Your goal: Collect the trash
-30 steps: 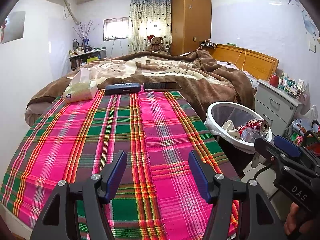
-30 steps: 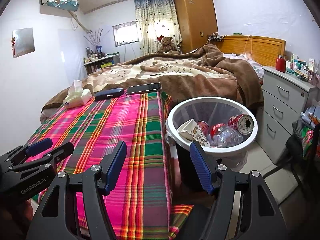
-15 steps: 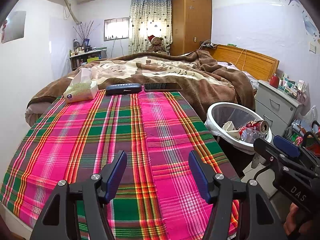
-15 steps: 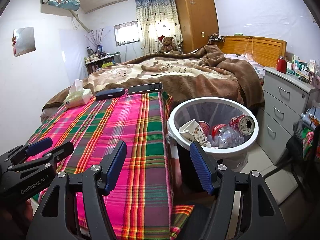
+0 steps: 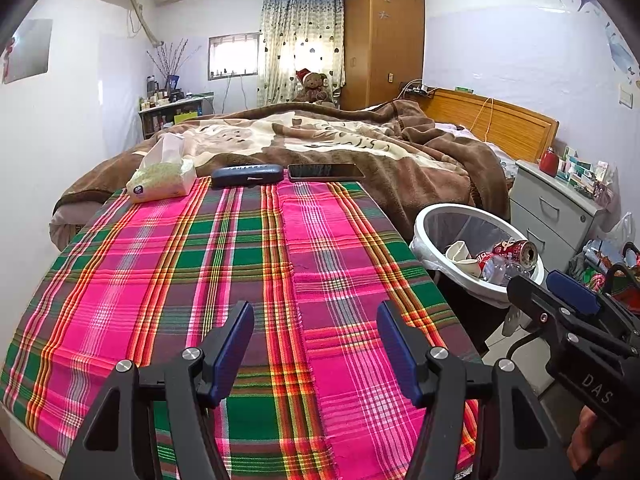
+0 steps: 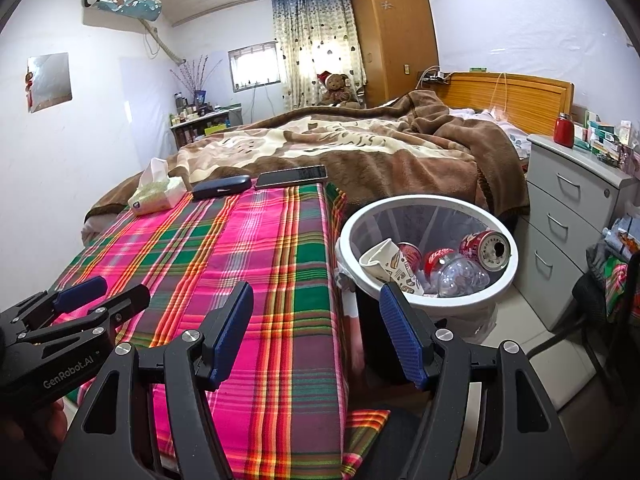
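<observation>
A white trash bin (image 6: 424, 204) stands on the floor right of the plaid-covered table (image 6: 248, 264). It holds a crushed paper cup (image 6: 390, 264), red cans (image 6: 484, 250) and a clear plastic bottle (image 6: 460, 272). The bin also shows in the left wrist view (image 5: 460, 216). My left gripper (image 5: 316, 344) is open and empty above the table's near edge. My right gripper (image 6: 316, 334) is open and empty, near the table's right edge and short of the bin.
At the table's far end lie a tissue pack (image 5: 162, 178), a dark glasses case (image 5: 246, 175) and a phone (image 5: 326, 171). A bed with a brown blanket (image 5: 360, 148) lies beyond. A grey drawer unit (image 6: 576, 216) stands right of the bin.
Both views have shifted only slightly. The grippers stay open and empty, and nothing on the table or in the bin has moved.
</observation>
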`<control>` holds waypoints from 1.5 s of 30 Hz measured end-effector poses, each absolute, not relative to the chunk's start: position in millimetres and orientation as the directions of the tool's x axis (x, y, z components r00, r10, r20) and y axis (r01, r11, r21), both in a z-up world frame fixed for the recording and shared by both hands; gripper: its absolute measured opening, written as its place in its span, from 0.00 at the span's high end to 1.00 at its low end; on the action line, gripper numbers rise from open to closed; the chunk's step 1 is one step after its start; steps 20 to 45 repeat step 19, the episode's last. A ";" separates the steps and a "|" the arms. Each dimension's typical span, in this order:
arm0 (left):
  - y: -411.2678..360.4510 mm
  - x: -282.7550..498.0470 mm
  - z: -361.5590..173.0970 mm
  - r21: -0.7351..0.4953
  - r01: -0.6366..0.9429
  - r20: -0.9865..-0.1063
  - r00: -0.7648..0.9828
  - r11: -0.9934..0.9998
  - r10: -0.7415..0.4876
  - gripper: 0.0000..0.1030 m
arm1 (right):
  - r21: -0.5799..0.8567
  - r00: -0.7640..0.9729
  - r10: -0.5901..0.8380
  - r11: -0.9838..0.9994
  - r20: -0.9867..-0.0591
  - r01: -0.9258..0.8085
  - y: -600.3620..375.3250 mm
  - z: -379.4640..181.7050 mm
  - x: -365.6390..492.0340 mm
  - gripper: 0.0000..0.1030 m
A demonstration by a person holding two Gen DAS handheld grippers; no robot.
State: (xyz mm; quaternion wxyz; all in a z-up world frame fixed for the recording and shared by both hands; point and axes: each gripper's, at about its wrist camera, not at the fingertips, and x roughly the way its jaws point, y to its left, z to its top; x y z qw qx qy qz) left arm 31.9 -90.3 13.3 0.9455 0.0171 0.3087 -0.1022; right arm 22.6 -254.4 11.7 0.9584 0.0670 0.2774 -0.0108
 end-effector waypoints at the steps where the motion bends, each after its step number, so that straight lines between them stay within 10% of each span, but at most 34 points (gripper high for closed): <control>1: -90.5 32.0 13.1 -0.031 0.205 -0.588 0.788 0.978 -0.184 0.38 | 0.122 0.846 0.015 0.991 -0.534 0.059 -254.2 11.8 22.6 0.35; 45: -90.3 33.0 11.9 -0.036 0.208 -0.590 0.785 0.977 -0.189 0.38 | 0.120 0.845 0.016 0.991 -0.534 0.057 -252.7 12.6 20.9 0.35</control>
